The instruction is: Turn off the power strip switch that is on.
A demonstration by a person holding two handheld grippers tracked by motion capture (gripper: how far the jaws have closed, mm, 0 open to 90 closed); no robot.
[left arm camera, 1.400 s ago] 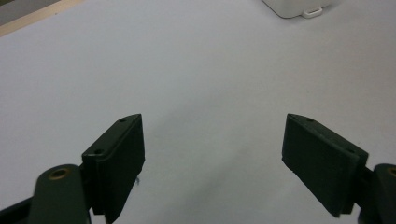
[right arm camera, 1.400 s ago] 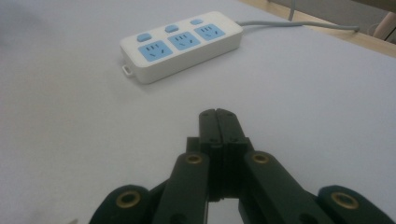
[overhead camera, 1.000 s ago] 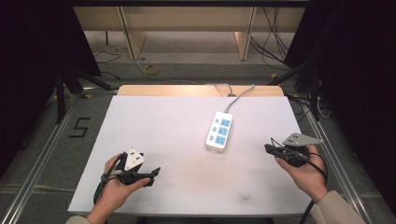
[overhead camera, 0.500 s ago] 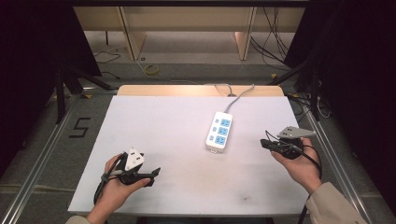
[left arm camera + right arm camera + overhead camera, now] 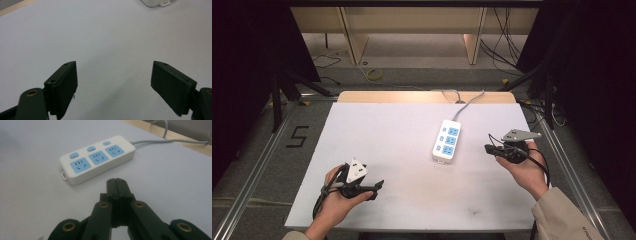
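a white power strip point(image 5: 447, 140) with three blue sockets and three blue switches lies flat on the white table point(image 5: 387, 125), right of centre, its long axis running roughly away from the person and its grey cord point(image 5: 469, 102) leaving the far end over the table's far edge. the strip looks like a rigid, smooth plastic shell, probably light but tethered by the cord, so it is likely to slide or swing about its cord end when pushed; the glossy top offers little grip, and the best hold is judged to be across the narrow width, jaws on the two long side walls, near the middle or at the near end where a small mounting tab protrudes. the switches, by contrast, should yield to a press from a closed tip. the right gripper point(image 5: 490, 148) sits in the person's right hand just right of the strip's near half, apart from it; in the right gripper view its jaws are pressed together with nothing between them, the tip point(image 5: 117, 185) aimed at the strip point(image 5: 97, 162) a little short of its side wall. the left gripper point(image 5: 377, 185) rests low in the left hand near the table's front left, well apart from the strip; in the left gripper view its jaws are spread wide over bare table, with a corner of the strip point(image 5: 156, 3) at the far upper right.
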